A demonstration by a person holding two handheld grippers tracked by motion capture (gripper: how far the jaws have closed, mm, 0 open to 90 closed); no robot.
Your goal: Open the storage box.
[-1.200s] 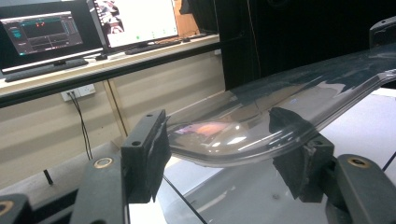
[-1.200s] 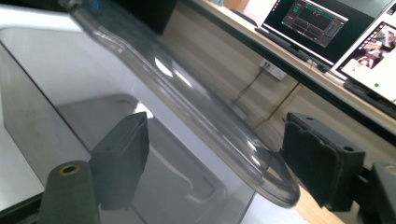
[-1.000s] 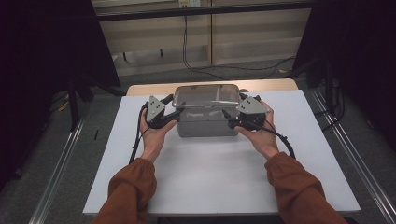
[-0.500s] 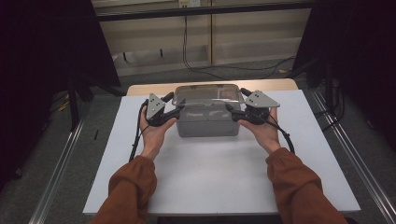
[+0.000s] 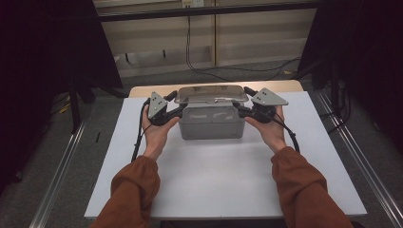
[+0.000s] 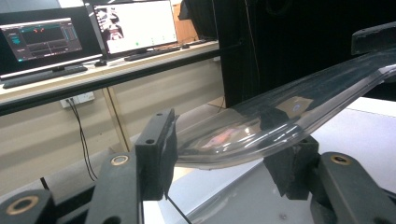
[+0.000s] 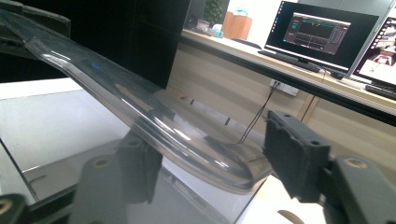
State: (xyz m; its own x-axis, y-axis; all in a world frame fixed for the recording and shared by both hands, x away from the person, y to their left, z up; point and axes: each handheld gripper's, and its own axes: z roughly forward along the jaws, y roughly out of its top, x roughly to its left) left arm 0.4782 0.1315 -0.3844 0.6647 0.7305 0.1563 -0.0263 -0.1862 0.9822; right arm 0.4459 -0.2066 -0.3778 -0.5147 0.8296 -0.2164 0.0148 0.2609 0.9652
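sitting mid-table on the white table (image 5: 214,185), a clear plastic box (image 5: 212,124) is wearing a clear lid (image 5: 211,93); no label or writing is readable and its contents cannot be told. left gripper (image 5: 175,110) and right gripper (image 5: 243,110) are straddling the lid's end rims, jaws partly open and just closing, pads not yet pressing. monitors (image 6: 88,32) are glowing behind.

Lab or recording room showing: white table (image 5: 214,185) standing between metal floor rails (image 5: 57,180); lit monitors (image 6: 135,25) sitting on long bench (image 6: 93,77); black curtains (image 5: 43,71) hanging around; cables (image 5: 190,52) trailing along wall.
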